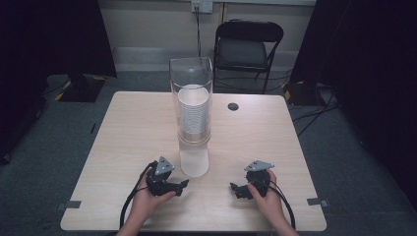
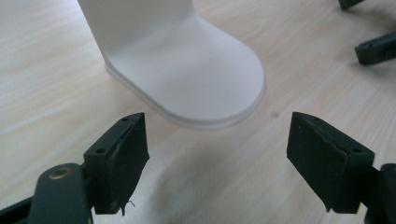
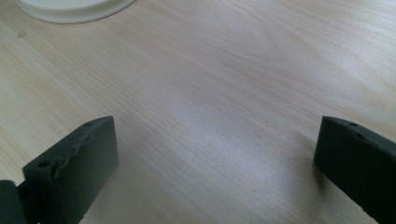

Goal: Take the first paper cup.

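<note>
A tall clear tube (image 1: 191, 78) stands in the middle of the table on a white base (image 1: 193, 162) and holds a stack of white cups (image 1: 192, 110). My left gripper (image 1: 183, 186) sits just left of and in front of that base. In the left gripper view the white base (image 2: 187, 70) lies ahead of my left gripper (image 2: 217, 140), whose jaws stand apart with only bare wood between them. My right gripper (image 1: 235, 189) rests to the right of the base, also open. In the right gripper view, my right gripper (image 3: 215, 149) has nothing between its jaws.
The light wooden table (image 1: 137, 128) has a small dark round hole (image 1: 233, 106) behind and right of the tube. A black folding chair (image 1: 248, 49) stands beyond the far edge. The white base's rim (image 3: 70, 9) edges into the right gripper view.
</note>
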Available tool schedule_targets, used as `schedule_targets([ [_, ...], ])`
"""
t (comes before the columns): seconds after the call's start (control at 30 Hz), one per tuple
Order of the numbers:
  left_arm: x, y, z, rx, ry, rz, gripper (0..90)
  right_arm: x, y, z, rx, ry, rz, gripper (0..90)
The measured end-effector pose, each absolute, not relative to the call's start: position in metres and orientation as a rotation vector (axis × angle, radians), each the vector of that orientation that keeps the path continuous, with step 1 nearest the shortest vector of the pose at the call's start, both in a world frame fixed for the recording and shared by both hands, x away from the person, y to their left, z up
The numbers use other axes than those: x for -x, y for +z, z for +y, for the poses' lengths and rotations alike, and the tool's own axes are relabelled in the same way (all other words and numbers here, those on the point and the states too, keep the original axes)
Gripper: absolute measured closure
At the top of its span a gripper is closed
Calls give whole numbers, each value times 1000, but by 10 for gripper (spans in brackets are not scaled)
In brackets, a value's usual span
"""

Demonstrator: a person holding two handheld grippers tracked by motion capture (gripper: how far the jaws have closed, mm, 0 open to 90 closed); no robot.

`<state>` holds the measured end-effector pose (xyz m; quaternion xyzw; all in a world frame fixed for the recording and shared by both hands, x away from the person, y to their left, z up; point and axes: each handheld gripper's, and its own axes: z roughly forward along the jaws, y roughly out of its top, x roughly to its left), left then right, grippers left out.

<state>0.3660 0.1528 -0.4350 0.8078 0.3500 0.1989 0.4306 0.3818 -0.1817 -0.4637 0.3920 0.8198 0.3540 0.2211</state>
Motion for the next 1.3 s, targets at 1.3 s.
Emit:
schedule_targets([
  [1.3,-404,-380,123,-1800,604,875,216,-382,-464,-182,-1084,978,2266,0],
])
